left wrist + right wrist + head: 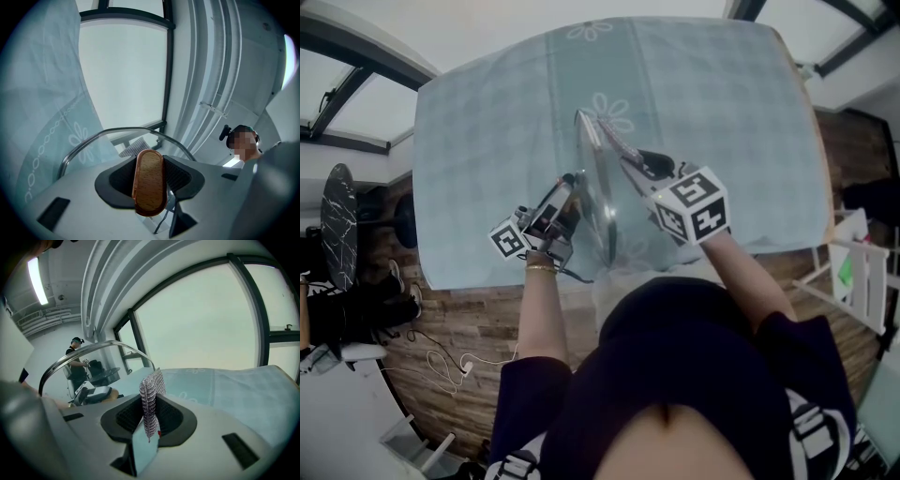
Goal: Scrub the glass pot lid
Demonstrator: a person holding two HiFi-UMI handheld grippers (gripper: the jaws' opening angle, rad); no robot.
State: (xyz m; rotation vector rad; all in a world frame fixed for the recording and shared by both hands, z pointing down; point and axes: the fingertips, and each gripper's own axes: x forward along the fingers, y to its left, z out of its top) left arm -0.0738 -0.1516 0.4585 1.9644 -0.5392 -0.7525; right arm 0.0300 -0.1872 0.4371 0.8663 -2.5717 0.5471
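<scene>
1. No home kitchen, this one. It reads as a recording room in an office-like or industrial building.
2. Big windows [201,319] in dark frames line the walls.
3. White pipes [211,61] run bare along the ceiling, and a strip light [36,280] glows up there too.
4. One surface [487,141] stands alone on the wood-pattern floor [478,323], dressed in a pale blue cloth with flower prints.
5. Loose cables [467,366] trail across that floor, and a white rack [869,286] stands off to the right.
6. The left gripper [572,187] and the right gripper [639,161] each carry a cube of square markers, which is recording-rig kit, not household gear.
</scene>
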